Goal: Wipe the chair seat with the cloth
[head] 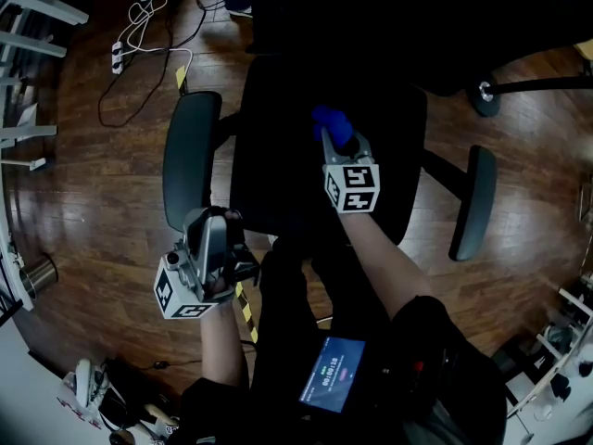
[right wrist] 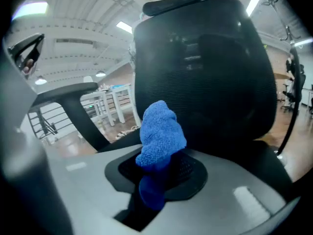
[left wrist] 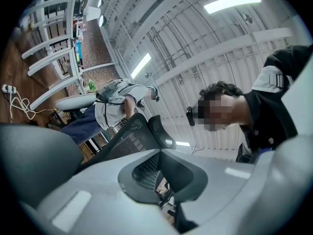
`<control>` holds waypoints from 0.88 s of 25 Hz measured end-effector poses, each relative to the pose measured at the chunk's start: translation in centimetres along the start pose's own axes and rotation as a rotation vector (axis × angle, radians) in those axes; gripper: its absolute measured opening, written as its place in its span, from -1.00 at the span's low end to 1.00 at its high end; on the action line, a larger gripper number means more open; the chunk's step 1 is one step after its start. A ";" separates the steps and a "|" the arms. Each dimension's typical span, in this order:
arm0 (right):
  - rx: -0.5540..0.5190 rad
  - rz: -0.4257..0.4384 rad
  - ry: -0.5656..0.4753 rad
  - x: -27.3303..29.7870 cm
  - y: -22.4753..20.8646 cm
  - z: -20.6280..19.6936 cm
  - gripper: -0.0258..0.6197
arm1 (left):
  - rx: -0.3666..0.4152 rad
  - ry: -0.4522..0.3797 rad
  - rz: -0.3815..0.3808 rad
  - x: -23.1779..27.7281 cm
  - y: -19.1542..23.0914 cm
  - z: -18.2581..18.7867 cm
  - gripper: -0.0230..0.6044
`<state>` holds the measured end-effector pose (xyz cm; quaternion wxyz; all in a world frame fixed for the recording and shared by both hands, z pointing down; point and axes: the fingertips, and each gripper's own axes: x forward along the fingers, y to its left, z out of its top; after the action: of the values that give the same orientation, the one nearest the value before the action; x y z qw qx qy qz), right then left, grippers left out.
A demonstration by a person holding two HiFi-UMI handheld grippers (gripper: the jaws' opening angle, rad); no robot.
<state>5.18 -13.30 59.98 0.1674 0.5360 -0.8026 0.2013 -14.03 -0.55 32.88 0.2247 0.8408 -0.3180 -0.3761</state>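
The black office chair's seat [head: 278, 170] fills the middle of the head view, with its backrest [right wrist: 205, 58] tall and close in the right gripper view. My right gripper [head: 335, 140] [right wrist: 156, 177] hovers over the seat's middle, shut on a bunched blue cloth [head: 332, 121] [right wrist: 161, 133] that sticks up out of the jaws. My left gripper [head: 213, 237] [left wrist: 168, 182] is off the seat's front-left corner, below the left armrest [head: 190, 156]. It points upward toward the ceiling, and its jaws look shut on nothing.
The right armrest [head: 473, 202] stands off to the right, and a chair-base wheel [head: 484, 95] lies behind it. A power strip with white cables [head: 139, 26] lies on the wooden floor [head: 93, 202] at top left. Another person sits at a desk [left wrist: 112, 106] beyond a mesh chair back [left wrist: 129, 136].
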 end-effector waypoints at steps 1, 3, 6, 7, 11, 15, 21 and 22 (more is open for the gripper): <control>0.010 0.057 -0.007 1.0 3.3 0.4 -0.63 | 0.003 -0.002 0.004 -0.2 0.0 0.1 -0.95; 0.009 0.164 -0.002 2.8 9.3 0.6 -0.63 | 0.007 -0.008 0.013 -0.4 0.1 0.2 -0.95; -0.060 0.281 0.063 4.9 16.1 -0.6 -0.63 | 0.005 -0.017 0.017 -0.6 -0.1 0.3 -0.95; -0.078 0.301 0.097 5.4 17.6 -1.3 -0.63 | 0.005 -0.016 0.019 -0.7 -0.2 0.3 -0.95; -0.127 0.311 0.155 6.9 18.6 -3.3 -0.62 | 0.005 -0.008 0.024 -1.4 -0.2 0.5 -0.95; -0.158 0.268 0.147 6.0 15.2 -4.3 -0.62 | 0.003 -0.017 0.031 -2.0 0.5 1.1 -0.95; -0.181 0.021 0.225 -1.1 0.5 -8.8 -0.63 | -0.006 -0.025 0.007 -1.1 0.8 1.0 -0.95; -0.176 -0.033 0.236 -3.1 -2.5 -9.4 -0.63 | -0.010 -0.026 0.001 -0.8 0.7 0.9 -0.95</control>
<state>9.10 -6.94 66.97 0.3101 0.5049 -0.7830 0.1892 -15.38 -0.59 33.20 0.2249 0.8344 -0.3197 -0.3885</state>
